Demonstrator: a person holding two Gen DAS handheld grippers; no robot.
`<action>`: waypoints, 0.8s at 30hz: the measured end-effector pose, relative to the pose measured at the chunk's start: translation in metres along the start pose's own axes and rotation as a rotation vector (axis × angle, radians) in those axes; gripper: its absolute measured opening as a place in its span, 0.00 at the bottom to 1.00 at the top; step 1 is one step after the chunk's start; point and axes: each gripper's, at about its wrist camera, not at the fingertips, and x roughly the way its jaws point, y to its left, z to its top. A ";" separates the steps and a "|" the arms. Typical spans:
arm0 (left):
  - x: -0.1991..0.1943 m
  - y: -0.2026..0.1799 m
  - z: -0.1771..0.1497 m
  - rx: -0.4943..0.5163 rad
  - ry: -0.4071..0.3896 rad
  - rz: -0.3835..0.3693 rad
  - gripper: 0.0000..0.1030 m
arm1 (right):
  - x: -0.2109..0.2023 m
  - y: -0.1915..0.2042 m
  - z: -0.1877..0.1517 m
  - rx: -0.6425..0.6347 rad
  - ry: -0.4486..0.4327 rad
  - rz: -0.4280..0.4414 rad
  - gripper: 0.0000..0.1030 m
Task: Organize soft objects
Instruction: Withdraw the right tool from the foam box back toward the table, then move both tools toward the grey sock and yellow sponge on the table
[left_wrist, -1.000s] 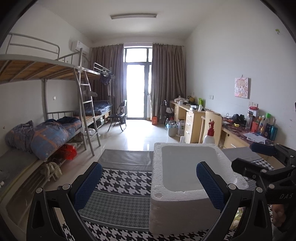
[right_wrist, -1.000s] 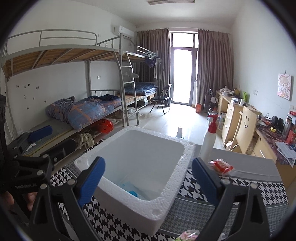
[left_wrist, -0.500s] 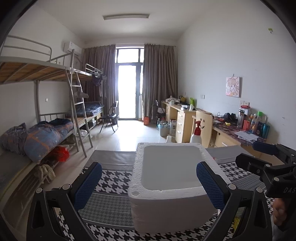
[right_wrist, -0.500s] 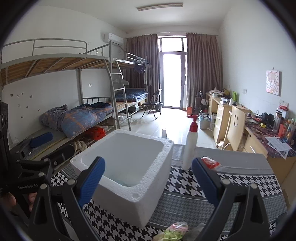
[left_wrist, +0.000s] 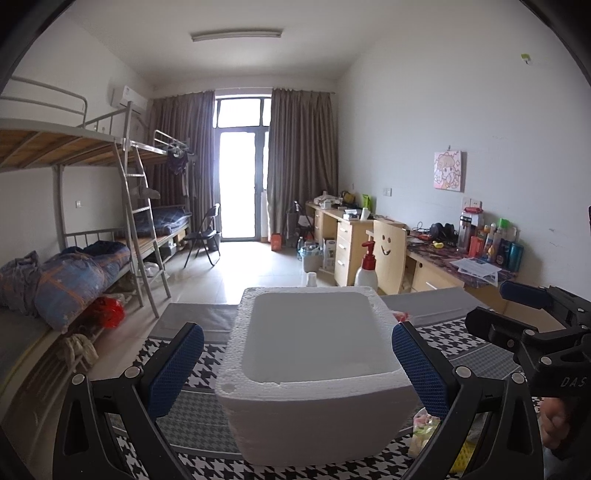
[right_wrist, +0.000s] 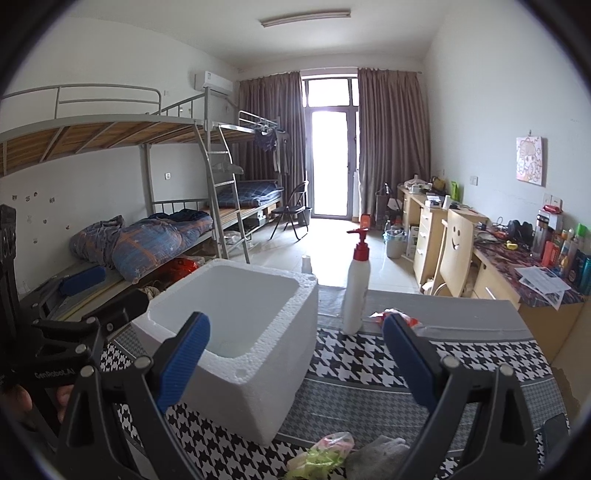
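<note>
A white foam box (left_wrist: 314, 373) stands on a houndstooth tablecloth (right_wrist: 354, 373); it also shows in the right wrist view (right_wrist: 236, 332). My left gripper (left_wrist: 295, 369) is open and empty, its fingers either side of the box, in front of it. My right gripper (right_wrist: 295, 358) is open and empty, right of the box. A green and pink soft bag (right_wrist: 325, 454) and a grey cloth (right_wrist: 380, 458) lie at the near edge. A red packet (right_wrist: 391, 317) lies behind the right fingertip.
A white pump bottle (right_wrist: 356, 288) with a red top stands right of the box. Bunk beds (left_wrist: 74, 258) line the left wall, desks (left_wrist: 443, 266) and a chair the right. The right gripper shows in the left wrist view (left_wrist: 535, 328).
Both grippers have drawn back and up from the box. The box looks smaller and further left in both views, and the soft items at the near edge have come into view.
</note>
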 end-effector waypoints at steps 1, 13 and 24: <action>0.000 -0.001 0.000 0.001 0.001 -0.006 0.99 | -0.002 -0.001 -0.001 0.001 -0.002 -0.003 0.94; 0.000 -0.017 0.000 0.025 0.007 -0.056 0.99 | -0.013 -0.017 -0.007 0.026 -0.006 -0.043 0.94; -0.001 -0.032 0.001 0.037 0.005 -0.115 0.99 | -0.025 -0.031 -0.015 0.056 -0.001 -0.104 0.94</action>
